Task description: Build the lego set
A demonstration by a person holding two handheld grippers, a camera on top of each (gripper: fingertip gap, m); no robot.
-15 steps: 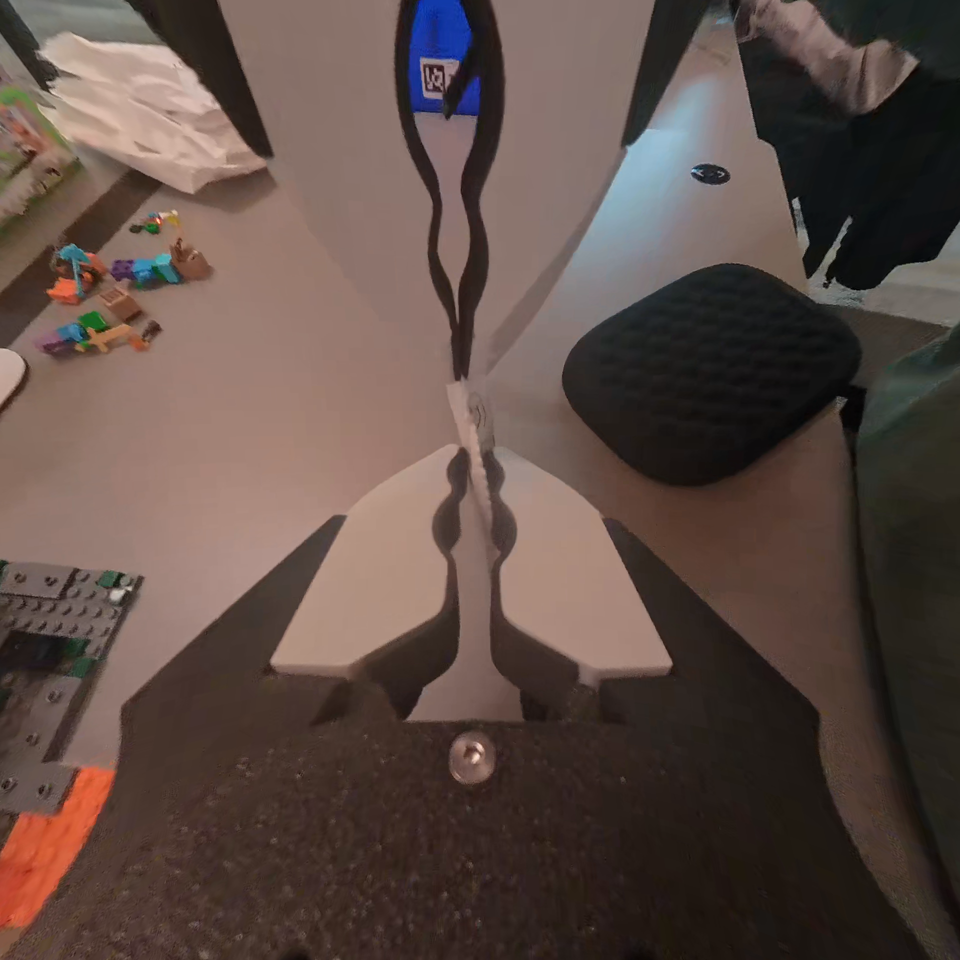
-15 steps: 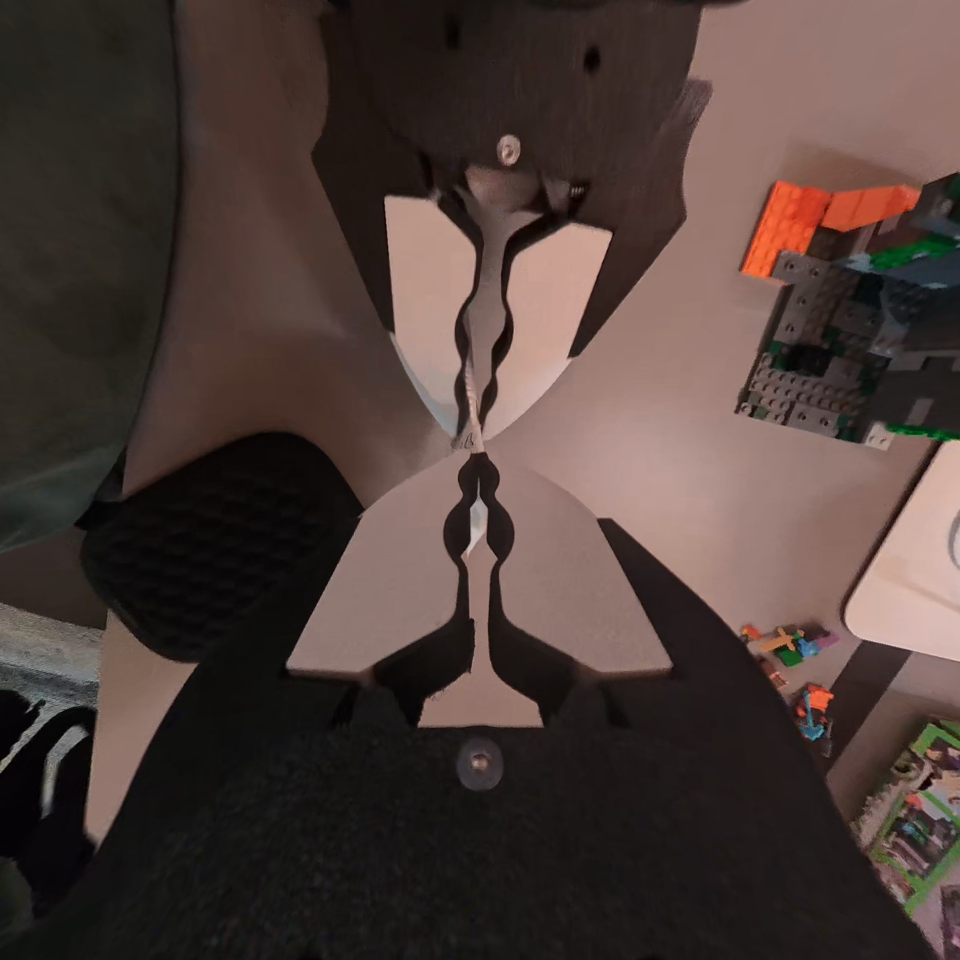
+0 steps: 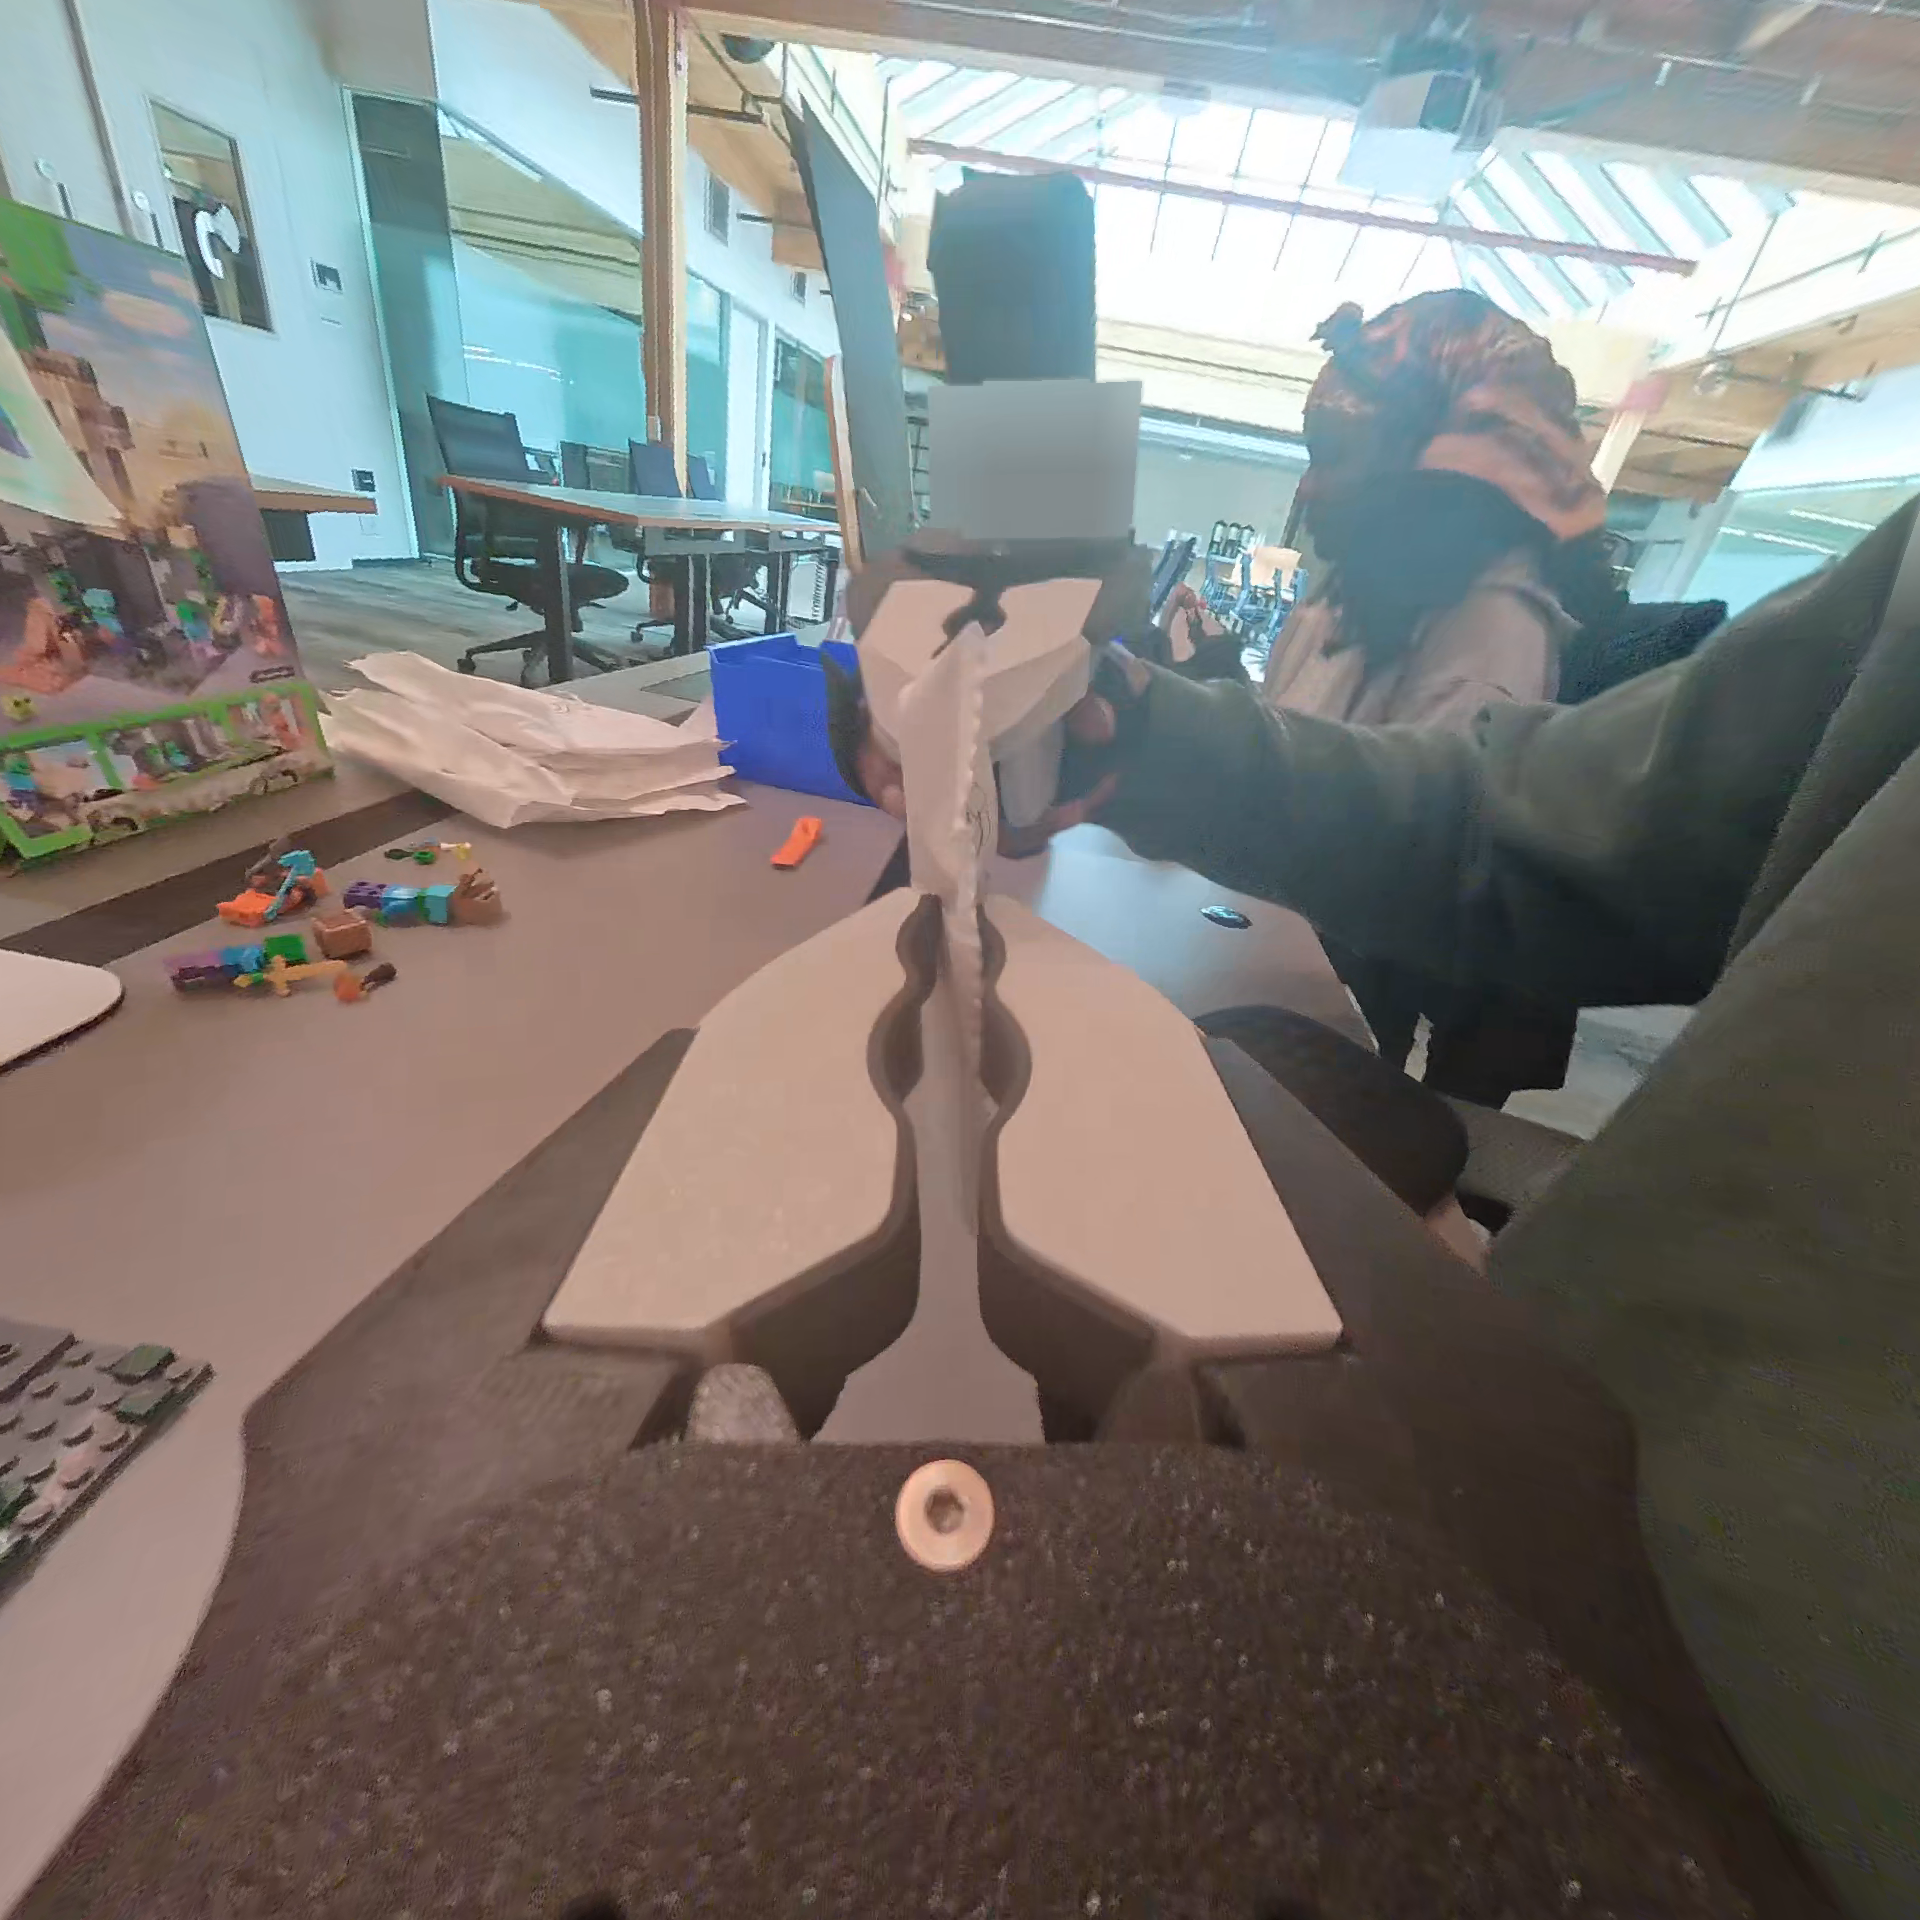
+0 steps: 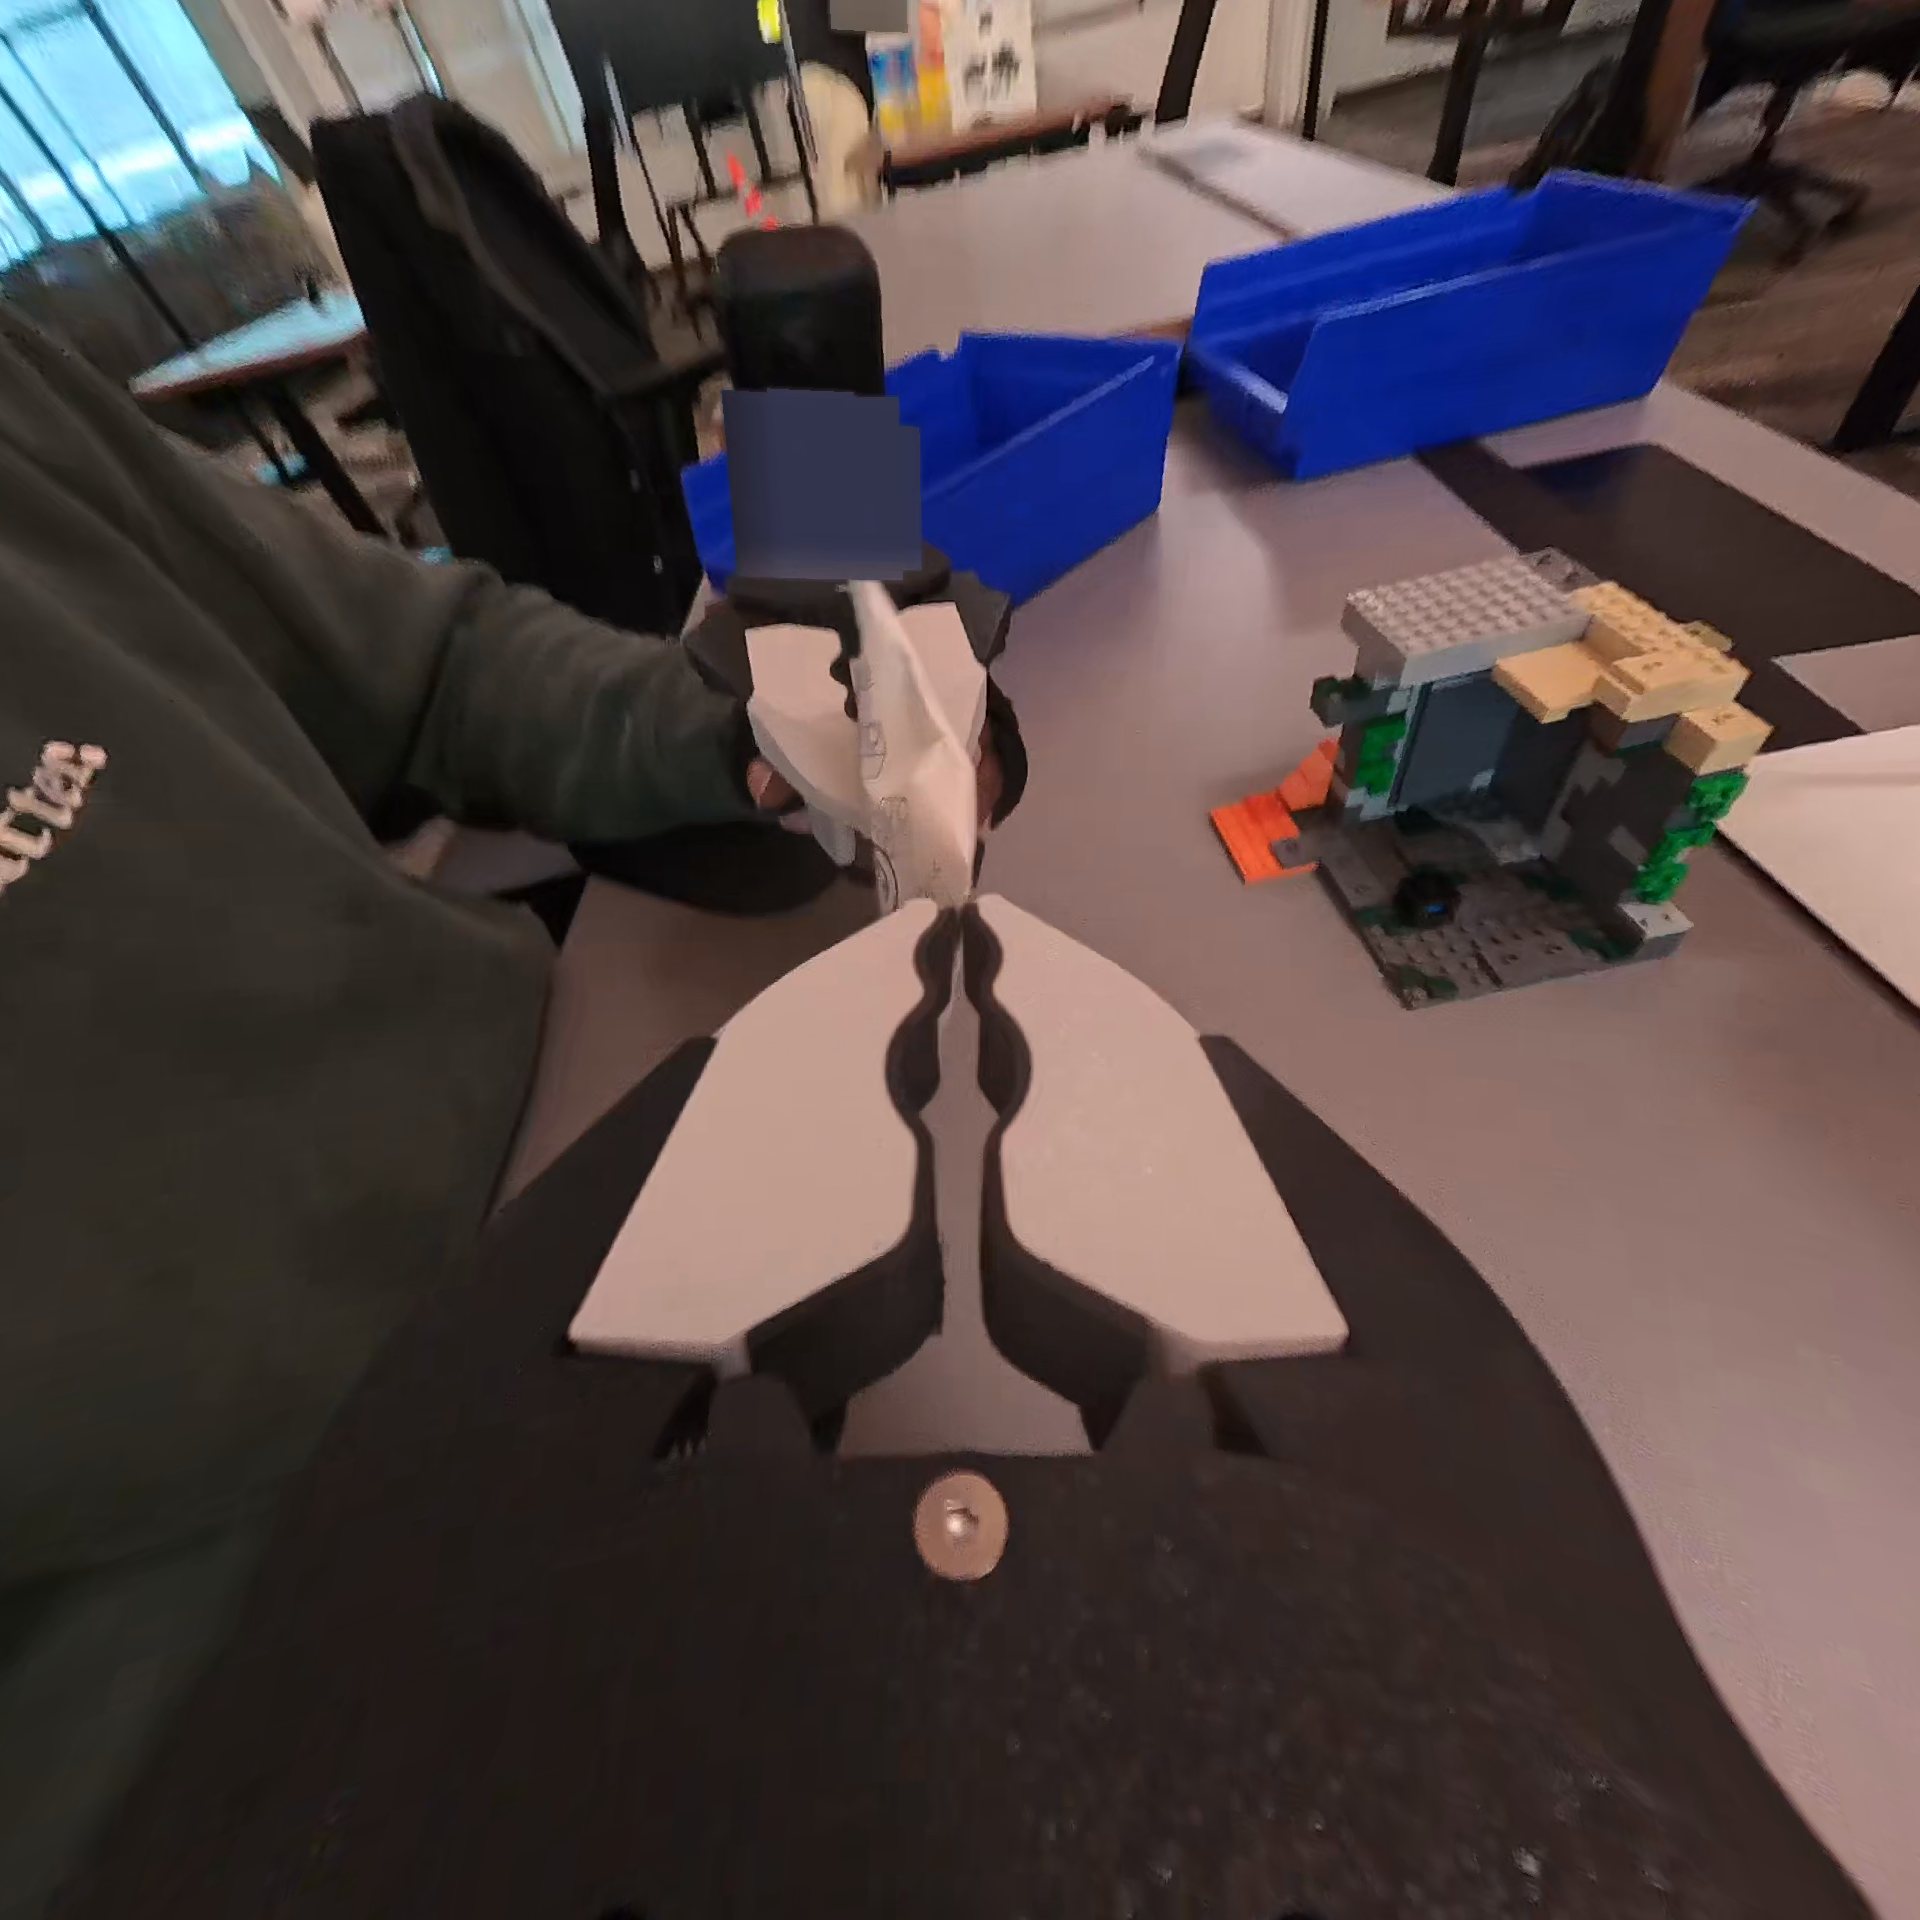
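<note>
You are pinching a small white paper bag (image 3: 951,769) with a crimped edge between both tools, holding it up above the grey tabletop (image 3: 520,1039). Your left gripper (image 3: 948,914) is closing on the bag's near end, with the crimped strip running down between the pads; your right gripper (image 4: 958,912) is clamping the opposite end, fingertips all but meeting on the paper. The bag is looking whole and unopened as far as these views show, so I am judging any opening of it not yet done; what it holds is hidden.

Going left to right across the left wrist view: a green-edged printed cardboard box (image 3: 135,582) is standing at the table's far left, loose coloured toy bricks (image 3: 343,925) are lying near it, a heap of white paper bags (image 3: 520,743) is resting behind, and a blue plastic bin (image 3: 774,717) is sitting beyond. In the right wrist view two blue bins (image 4: 1039,457) are standing open; their insides are not showing anything I can make out. A half-built brick model (image 4: 1507,790) is standing to the right.
</note>
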